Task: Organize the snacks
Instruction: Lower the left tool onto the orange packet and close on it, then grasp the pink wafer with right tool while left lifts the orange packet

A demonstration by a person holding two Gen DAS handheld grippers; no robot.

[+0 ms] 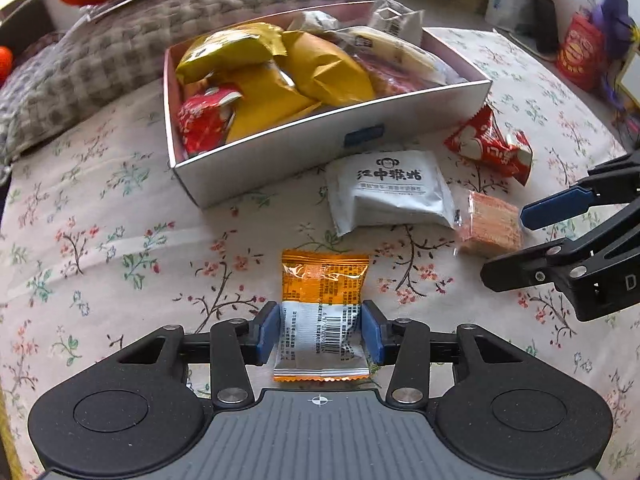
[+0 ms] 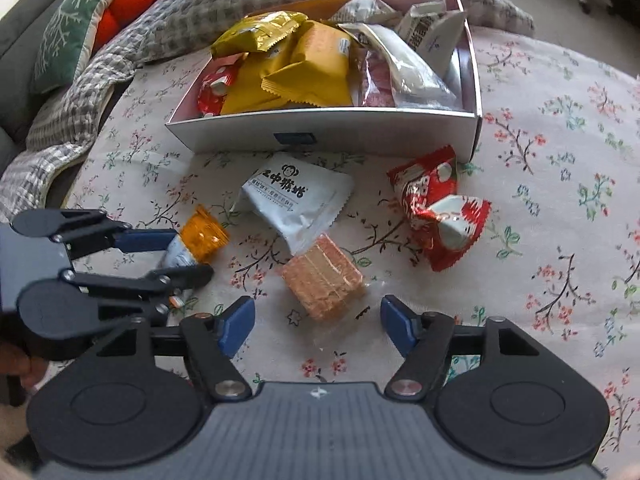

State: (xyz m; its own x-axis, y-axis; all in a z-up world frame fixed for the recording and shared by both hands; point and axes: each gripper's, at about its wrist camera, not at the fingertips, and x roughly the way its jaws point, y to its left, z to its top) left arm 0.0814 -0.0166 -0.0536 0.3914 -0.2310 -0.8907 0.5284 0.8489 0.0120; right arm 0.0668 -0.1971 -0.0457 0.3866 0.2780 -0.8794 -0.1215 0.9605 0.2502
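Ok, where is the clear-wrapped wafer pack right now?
In the right wrist view the wafer pack lies on the floral sheet, just ahead of the open right tool, below the white monkey-logo packet.

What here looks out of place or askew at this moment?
Four snacks lie outside the box on the bedsheet: the grey packet, the crumpled red packet, the clear-wrapped wafer, and the orange packet gripped by the left gripper. The box's contents are heaped unevenly. Nothing looks spilled or torn.
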